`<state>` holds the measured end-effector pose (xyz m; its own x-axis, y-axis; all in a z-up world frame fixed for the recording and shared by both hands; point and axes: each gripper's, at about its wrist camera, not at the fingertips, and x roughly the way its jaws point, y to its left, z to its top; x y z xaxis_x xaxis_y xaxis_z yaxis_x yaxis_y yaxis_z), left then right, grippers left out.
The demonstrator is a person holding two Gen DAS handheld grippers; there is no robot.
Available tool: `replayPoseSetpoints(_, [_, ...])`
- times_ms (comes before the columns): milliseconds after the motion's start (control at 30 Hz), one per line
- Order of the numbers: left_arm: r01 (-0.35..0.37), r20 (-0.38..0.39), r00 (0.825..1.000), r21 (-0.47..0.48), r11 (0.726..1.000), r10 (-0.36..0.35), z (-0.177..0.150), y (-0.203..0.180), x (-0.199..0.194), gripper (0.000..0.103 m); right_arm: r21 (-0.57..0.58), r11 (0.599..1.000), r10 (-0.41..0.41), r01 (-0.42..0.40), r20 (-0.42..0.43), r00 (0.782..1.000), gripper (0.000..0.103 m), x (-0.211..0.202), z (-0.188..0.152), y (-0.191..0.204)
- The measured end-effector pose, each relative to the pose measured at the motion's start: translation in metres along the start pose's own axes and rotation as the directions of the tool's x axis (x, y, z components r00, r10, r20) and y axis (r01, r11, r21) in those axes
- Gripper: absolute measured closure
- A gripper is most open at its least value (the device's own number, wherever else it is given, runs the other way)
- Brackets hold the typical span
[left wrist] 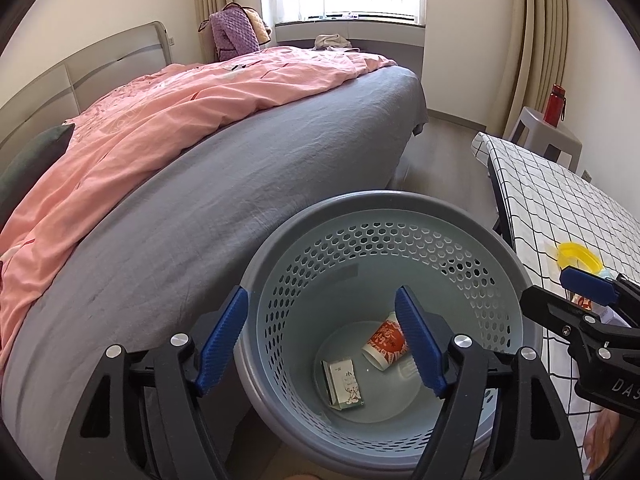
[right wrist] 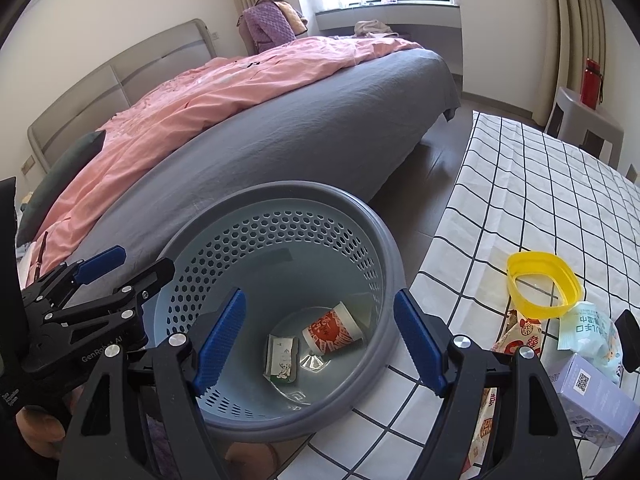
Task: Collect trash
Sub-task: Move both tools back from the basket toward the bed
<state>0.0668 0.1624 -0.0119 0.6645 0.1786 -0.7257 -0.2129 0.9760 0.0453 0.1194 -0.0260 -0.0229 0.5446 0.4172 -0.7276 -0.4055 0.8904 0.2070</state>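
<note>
Both claws, left claw (left wrist: 322, 340) and right claw (right wrist: 320, 340), gape wide, empty, above the waste basket (left wrist: 524, 280); next grasp should centre on bench-edge snack wrapper (right wrist: 516, 336).

Basket (left wrist: 384, 216) between bed (left wrist: 240, 168) and table (left wrist: 560, 200); cup (left wrist: 386, 340), carton (left wrist: 346, 384) inside.

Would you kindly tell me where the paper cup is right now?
In both wrist views the paper cup lies on its side at the bottom of the basket, just right of the small carton.
</note>
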Motion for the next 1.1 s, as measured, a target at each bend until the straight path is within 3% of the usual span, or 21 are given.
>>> replayPoseSetpoints(633, [0.015,0.039,0.999,0.019,1.0,-0.015,-0.002,-0.009,-0.013,0.03,0.029,0.999,-0.042,0.042,0.015,0.999,0.028,-0.023,-0.01,-0.011])
replayPoseSetpoints(1100, [0.065,0.065,0.995,0.081,0.995,-0.07,-0.008,-0.039,-0.028,0.029,0.114,0.985,-0.133,0.127,0.041,0.99,0.027,-0.062,-0.037,-0.039])
